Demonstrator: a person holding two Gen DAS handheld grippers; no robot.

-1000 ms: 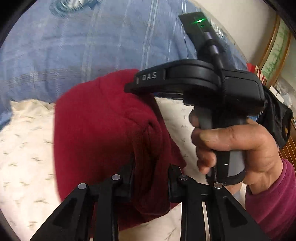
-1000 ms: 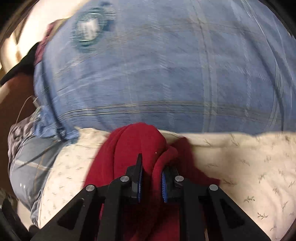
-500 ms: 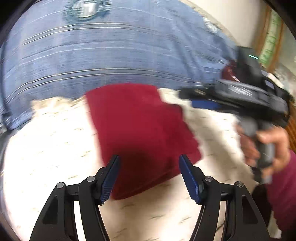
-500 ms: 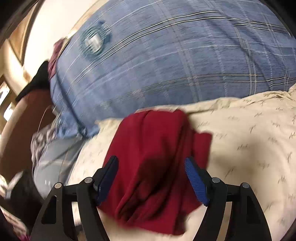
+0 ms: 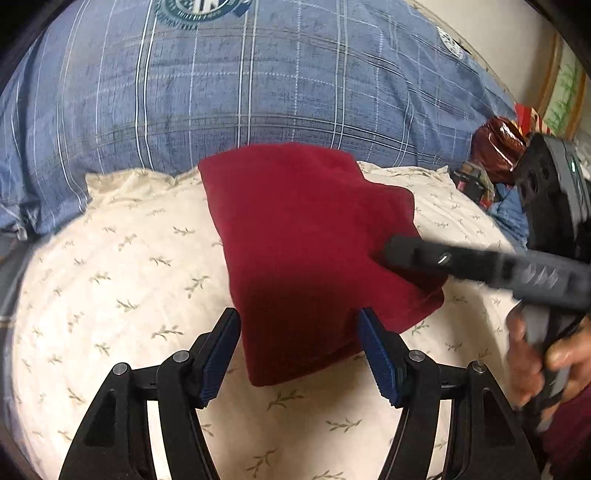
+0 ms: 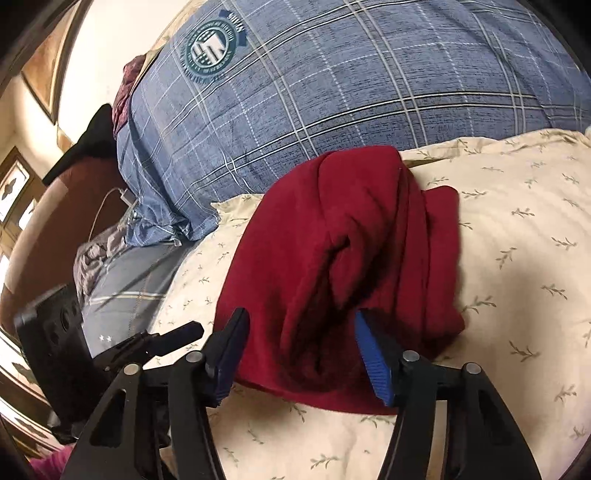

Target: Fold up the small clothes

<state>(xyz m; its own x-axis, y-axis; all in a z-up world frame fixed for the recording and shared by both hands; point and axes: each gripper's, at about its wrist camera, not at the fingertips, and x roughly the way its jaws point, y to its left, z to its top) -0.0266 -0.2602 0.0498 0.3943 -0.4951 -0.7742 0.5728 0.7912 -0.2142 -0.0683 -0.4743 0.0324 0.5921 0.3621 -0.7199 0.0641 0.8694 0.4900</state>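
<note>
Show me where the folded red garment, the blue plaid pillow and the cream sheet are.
Red garment (image 5: 306,236), left wrist view, middle of its top layer.
Blue plaid pillow (image 5: 258,85), left wrist view, centre of its front.
Cream sheet (image 6: 517,266), right wrist view, bare printed area.

- Cream bed sheet (image 5: 122,280), small olive sprig print, covering the near surface.
- Blue plaid pillow (image 5: 258,81), large, with a round teal emblem (image 6: 210,46), behind the sheet and touching its far edge.
- Off-white wall (image 5: 491,33) behind the pillow.
- Framed picture (image 5: 563,96), green plant motif, wooden frame, on the wall at right.
- Dark brown headboard (image 6: 48,229), curved, left of the pillow in the right wrist view.
- White cable (image 6: 101,206) hanging beside the headboard.
</note>
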